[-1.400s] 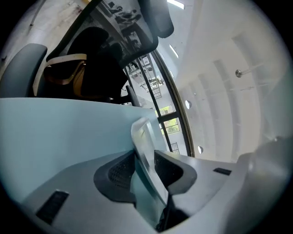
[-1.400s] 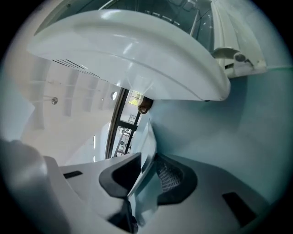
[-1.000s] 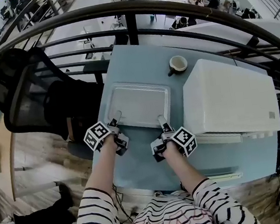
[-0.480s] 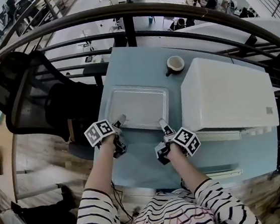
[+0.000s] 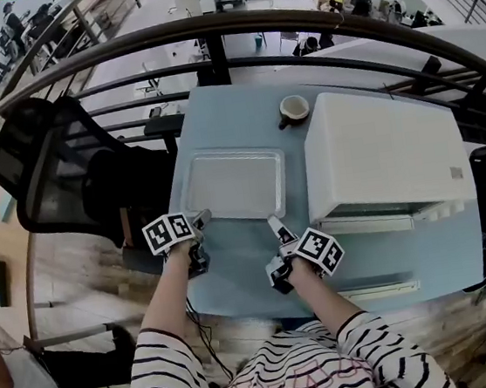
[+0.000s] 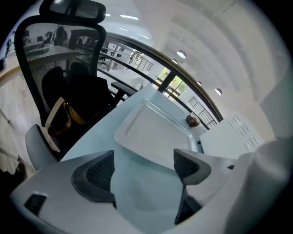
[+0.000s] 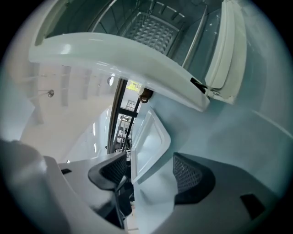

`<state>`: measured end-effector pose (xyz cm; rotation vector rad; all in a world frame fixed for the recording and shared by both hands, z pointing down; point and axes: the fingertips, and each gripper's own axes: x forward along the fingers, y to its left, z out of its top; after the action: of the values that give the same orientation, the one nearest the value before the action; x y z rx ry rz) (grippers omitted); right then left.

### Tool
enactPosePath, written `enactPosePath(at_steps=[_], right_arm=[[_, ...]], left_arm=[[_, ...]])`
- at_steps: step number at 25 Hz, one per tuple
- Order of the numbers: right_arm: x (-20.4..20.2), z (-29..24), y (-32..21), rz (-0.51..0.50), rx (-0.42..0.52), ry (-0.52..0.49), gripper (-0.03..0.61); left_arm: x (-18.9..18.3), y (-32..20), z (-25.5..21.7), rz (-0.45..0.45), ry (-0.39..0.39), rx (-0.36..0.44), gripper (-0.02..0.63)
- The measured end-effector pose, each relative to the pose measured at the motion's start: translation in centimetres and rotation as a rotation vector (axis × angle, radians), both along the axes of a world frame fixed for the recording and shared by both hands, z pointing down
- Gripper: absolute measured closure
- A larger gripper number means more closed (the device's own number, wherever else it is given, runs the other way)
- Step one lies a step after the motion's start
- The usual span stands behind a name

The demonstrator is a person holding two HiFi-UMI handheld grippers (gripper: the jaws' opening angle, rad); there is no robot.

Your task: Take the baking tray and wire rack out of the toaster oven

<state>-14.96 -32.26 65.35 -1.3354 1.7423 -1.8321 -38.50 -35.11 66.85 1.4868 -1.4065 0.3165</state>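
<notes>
1. A person with striped sleeves stands at a pale blue table, with a two-jaw gripper, shaped like a pair of tongs, in each hand.
2. The baking tray is out of the oven. It lies flat on the table, left of the toaster oven and just beyond both grippers.
3. The toaster oven is a white box on the right side of the table. Its door is folded down, open toward the person.
4. The wire rack sits inside the oven. The right gripper view shows it as metal mesh in the open cavity.
5. The left gripper hovers just beside the tray's near left corner without touching it. Its jaws have just been opening and now stand wide. Only bare table lies between them, and the tray's edge is just past the pads.
6. The right gripper sits just beside the tray's near right corner. Its jaws stand apart. In the right gripper view the tray's corner shows in the gap, but neither pad presses on it.
7. A cup stands beyond the tray, near the oven's far left corner.
8. A black mesh office chair stands left of the table.
9. A dark railing curves past the table's far edge.
</notes>
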Motion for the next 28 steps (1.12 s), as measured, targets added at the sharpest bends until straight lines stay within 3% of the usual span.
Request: enactPosePath(at_steps=[12,18,25,28], right_arm=[[6.3,-5.6,8.7,-0.012,0.16,0.024,0.273],[12.5,-7.3,14.4,0.078,0.213,0.038,0.273],[20.2,-9.2,20.4,0.158,0.284,0.091,0.273],[23.8,-10.2,22.1,0.21,0.314,0.102,0.273]], left_arm=[[11.3,8.9,-6.0,0.105,0.128,0.219,0.236],[17.0,14.8,-10.1,0.157,0.174,0.353,0.236],[23.6,21.4,-12.5,0.185,0.281,0.458,0.236],[26.4,23.3,-13.3,0.207,0.289,0.499,0.237]])
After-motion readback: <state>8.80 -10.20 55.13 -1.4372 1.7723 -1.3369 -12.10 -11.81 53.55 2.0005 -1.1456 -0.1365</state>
